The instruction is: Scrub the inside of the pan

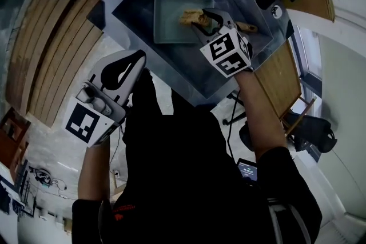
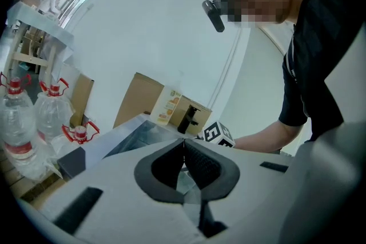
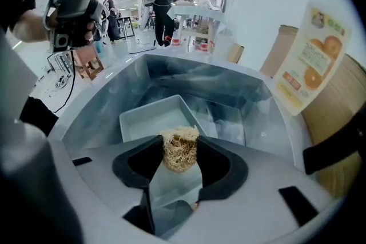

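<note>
Right gripper point(image 3: 180, 141) clamps loofah scrubber point(image 3: 180, 152), poised over pan point(image 3: 150, 118) centre frame to scrub; left gripper point(image 1: 138, 56) closed empty, parked lower left.

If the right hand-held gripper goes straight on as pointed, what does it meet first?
Probably the pan floor, touched first by the scrubber the right hand-held gripper holds; depth is unclear.

No word or number can be read anywhere. The carton label point(image 3: 311, 60) with pictured oranges carries print that is too blurred to make out. The marker cubes on the right gripper point(image 1: 201, 18) and the left gripper point(image 1: 139, 56) show only black-and-white square patterns. The figures on a small screen point(image 1: 247, 168) are too small to read, and the red bottle labels point(image 2: 20, 148) are illegible.
</note>
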Motion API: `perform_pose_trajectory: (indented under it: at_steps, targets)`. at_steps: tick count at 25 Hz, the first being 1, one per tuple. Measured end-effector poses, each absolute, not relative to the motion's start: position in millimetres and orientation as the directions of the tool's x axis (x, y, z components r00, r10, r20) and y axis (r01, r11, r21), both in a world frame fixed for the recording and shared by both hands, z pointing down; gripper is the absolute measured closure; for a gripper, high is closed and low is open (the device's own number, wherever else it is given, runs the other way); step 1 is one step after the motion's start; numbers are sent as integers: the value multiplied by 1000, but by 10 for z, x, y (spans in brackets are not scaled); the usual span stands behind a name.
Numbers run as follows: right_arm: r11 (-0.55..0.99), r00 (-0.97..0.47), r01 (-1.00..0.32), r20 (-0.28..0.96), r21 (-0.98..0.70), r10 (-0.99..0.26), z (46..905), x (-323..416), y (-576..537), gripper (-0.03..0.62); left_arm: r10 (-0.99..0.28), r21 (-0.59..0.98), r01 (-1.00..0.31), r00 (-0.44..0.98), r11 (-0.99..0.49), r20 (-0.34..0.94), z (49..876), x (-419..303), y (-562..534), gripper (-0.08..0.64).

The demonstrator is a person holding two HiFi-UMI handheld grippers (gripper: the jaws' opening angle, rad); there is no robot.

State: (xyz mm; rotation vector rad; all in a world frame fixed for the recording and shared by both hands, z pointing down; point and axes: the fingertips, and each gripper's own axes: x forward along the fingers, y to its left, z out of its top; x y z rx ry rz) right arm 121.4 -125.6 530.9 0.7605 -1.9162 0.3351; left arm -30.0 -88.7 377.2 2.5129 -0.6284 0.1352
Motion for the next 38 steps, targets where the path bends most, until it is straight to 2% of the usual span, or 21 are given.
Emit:
perform_pose_trajectory:
  at_steps: [9, 19, 32, 38]
  targets:
    - [817, -334, -572, 890, 71, -311, 5359, 684, -1147, 403, -457, 491, -502, 862, -712, 218, 3827, -678, -785, 541]
    - [838, -330, -542, 902, 61, -279, 5487, 488, -1067, 403, -484, 499, -525, 846, -689, 222, 3904, -898, -716, 541]
    - [861, -331, -505, 910, 54, -251, 5607, 500, -913, 403, -455, 504, -504, 861, -702, 228, 3942, -682, -680, 541]
    - [844, -318, -534, 914, 48, -253, 5636, 752, -848, 403, -432, 499, -487, 872, -717, 231, 3922, -498, -684, 541]
